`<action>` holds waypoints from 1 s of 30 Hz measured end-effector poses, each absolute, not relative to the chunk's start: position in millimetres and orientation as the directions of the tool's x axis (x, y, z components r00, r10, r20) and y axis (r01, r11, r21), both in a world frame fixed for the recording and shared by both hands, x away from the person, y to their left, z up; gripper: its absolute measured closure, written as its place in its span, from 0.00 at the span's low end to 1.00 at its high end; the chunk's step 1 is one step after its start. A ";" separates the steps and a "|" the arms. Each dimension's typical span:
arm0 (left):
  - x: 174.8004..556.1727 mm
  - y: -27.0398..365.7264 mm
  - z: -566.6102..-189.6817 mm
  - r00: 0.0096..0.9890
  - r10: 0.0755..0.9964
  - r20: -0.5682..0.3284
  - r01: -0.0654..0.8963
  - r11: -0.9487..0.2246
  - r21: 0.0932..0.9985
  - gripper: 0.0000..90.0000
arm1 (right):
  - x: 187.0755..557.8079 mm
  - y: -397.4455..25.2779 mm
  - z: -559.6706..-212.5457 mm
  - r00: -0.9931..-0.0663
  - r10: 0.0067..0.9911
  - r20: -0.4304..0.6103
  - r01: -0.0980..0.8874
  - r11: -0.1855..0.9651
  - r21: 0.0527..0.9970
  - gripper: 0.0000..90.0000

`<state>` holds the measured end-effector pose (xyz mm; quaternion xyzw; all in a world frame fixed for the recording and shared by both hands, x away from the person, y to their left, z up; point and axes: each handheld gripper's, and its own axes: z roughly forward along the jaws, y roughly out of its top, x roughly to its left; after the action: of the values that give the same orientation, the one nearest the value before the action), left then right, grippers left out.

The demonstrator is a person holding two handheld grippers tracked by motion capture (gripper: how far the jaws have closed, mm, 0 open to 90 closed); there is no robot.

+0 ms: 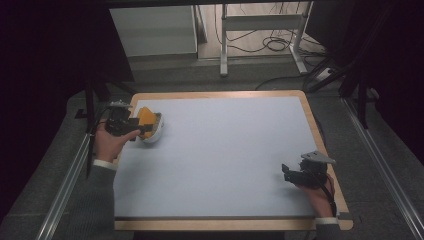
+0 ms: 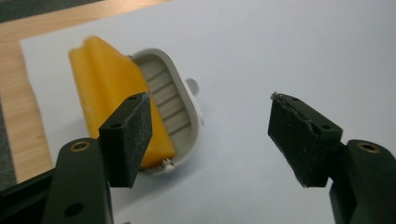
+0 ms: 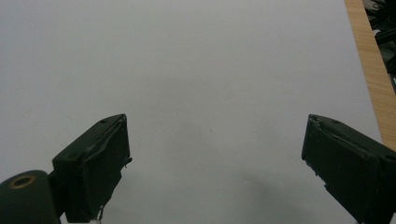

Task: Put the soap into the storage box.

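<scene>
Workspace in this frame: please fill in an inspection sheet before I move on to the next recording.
Surface: pale blue mat on a wood-edged table.
Job's things: yellow block lying in a white ribbed dish, far left of the mat.
Clutter: nothing seen.
Grippers: left gripper open beside the dish, holding nothing; right gripper open over bare mat.
Cables: black cable at the right hand; loose cables on the floor.
Surroundings: dark room, metal frame legs behind.

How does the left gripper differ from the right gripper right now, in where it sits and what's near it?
The left gripper sits at the table's far left corner, while the right gripper sits near the right edge, closer to the person. The left gripper has a yellow block lying in a white ribbed dish beside one jaw; the right gripper faces bare pale mat. Both stand open, holding nothing.
</scene>
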<state>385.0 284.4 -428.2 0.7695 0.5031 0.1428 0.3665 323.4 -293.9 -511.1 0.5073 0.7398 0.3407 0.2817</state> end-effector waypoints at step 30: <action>312.2 258.3 -500.4 0.537 0.826 -0.169 0.649 -0.278 0.708 0.28 | 323.3 -292.5 -510.8 -0.327 0.942 -0.075 0.556 0.256 0.791 0.08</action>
<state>312.2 258.3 -500.4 0.7906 0.4665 0.1170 0.3789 323.3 -292.5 -510.8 0.5059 0.7400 0.3405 0.2837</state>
